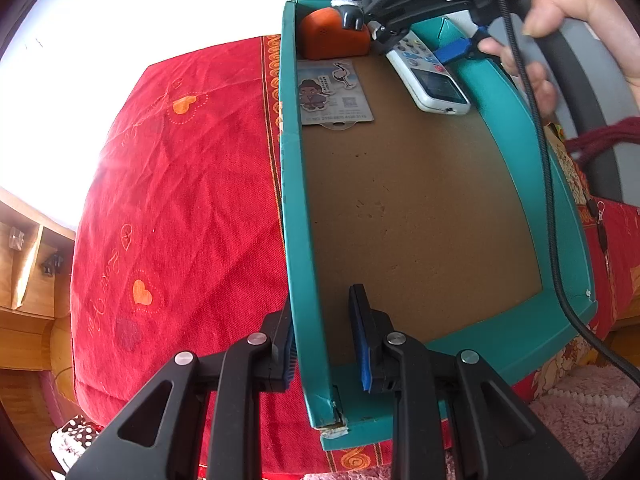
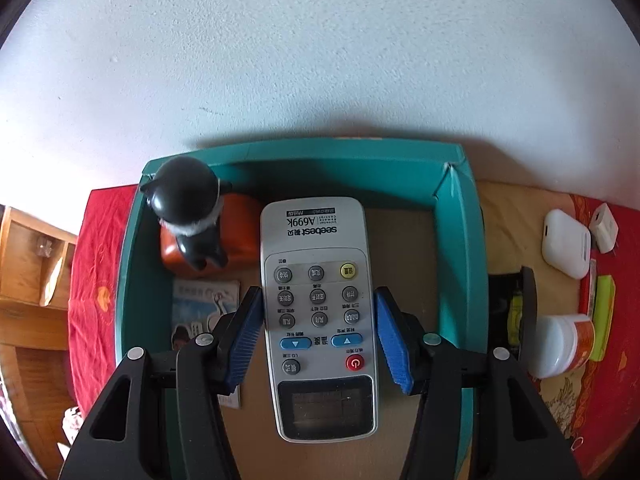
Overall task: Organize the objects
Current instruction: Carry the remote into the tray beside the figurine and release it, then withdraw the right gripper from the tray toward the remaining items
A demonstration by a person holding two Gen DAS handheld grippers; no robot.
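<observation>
The remote (image 2: 318, 312) lay flat on the floor of the teal box (image 2: 132, 264), its long axis running straight along the right tongs (image 2: 318, 340), whose pads stood spread either side, apparently just clear; the left tongs (image 1: 326, 344), released, straddled the box's near wall, steadying at most.

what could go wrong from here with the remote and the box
1. The right gripper stands open around the remote; lifting away carelessly, a finger may catch its edge and drag it.
2. The black figurine sits perched on the orange object right beside the remote, so a nudge could topple it.
3. The left gripper straddles the teal box wall without visibly clamping; the box may shift.
</observation>
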